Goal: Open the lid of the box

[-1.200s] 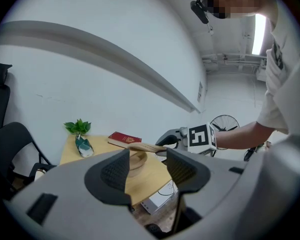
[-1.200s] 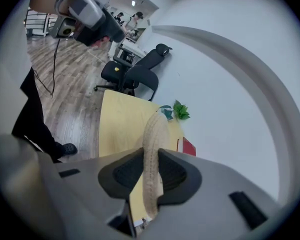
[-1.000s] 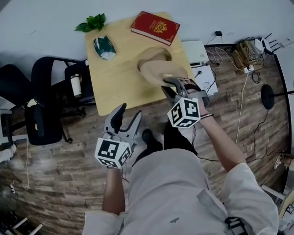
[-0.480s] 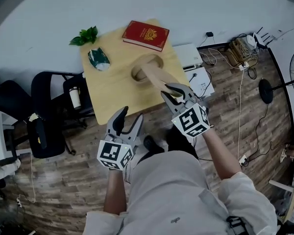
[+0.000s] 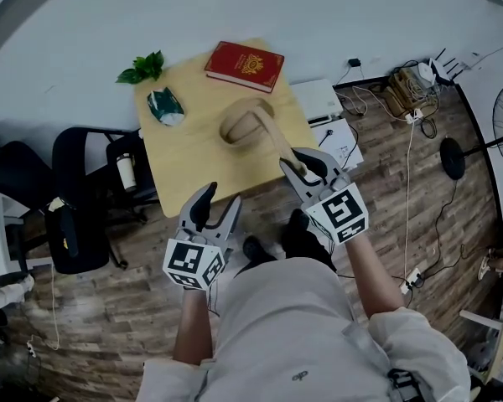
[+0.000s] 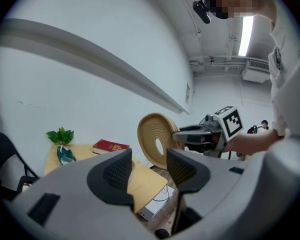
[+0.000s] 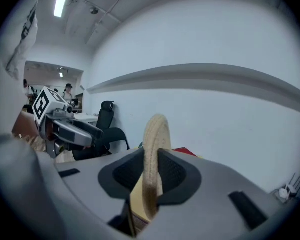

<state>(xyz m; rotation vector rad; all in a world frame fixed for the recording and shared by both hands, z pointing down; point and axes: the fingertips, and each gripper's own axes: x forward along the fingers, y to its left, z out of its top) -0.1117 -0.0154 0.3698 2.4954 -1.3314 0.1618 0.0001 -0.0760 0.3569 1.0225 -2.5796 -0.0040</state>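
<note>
Off the table's (image 5: 184, 166) near edge, right gripper (image 5: 302, 164) pinches the woven lid (image 6: 147, 131) by its rim, held on edge so it's clear of the box (image 5: 243, 128). Left gripper (image 5: 220, 195) hangs aside - jaws apart, empty, likely not needed.

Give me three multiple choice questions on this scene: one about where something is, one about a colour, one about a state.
1. Where is the book?
A. at the table's far end
B. on the floor
C. on the chair

2. What colour is the book?
A. blue
B. red
C. black

3. What is the right gripper doing?
A. open, empty
B. shut on the lid
C. shut on the plant

Answers:
1 A: it lies by the wall, beyond the box.
2 B: its cover is red.
3 B: its jaws clamp the lid's rim, with the lid held on edge.
</note>
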